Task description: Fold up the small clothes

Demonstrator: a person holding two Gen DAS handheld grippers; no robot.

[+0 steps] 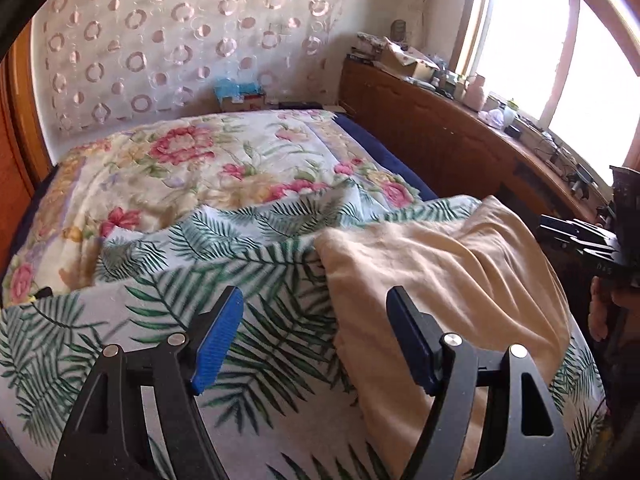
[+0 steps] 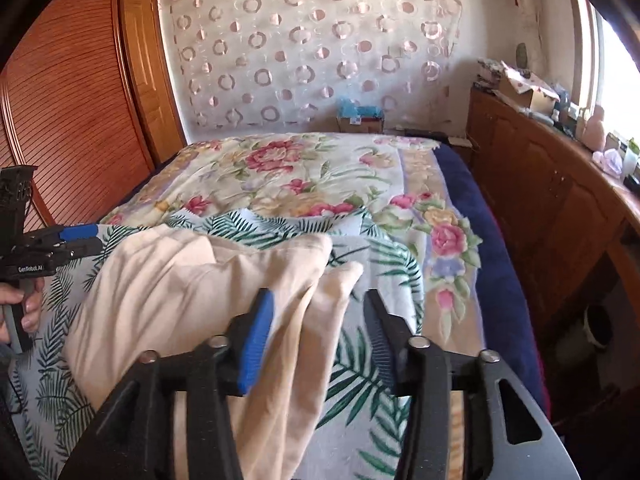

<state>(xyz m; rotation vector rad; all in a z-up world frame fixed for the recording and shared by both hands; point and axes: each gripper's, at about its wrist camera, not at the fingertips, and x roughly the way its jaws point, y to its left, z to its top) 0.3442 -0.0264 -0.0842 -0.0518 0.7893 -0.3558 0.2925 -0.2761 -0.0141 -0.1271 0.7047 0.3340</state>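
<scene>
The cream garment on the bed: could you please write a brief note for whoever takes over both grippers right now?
Left gripper: open, empty, above the leaf-print sheet beside the cream garment.
Right gripper: open, grips nothing; the garment's edge lies beneath it.
Garment: rumpled on the sheet, partly doubled over, not flat.
Done: no neat fold yet.
Left: smooth it, fold it.

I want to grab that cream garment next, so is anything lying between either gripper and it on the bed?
Nothing visible does. The cream garment lies uncovered on the palm-leaf sheet. The left gripper hovers open over its left edge; the right gripper is open over its right edge, with only cloth beneath.
</scene>
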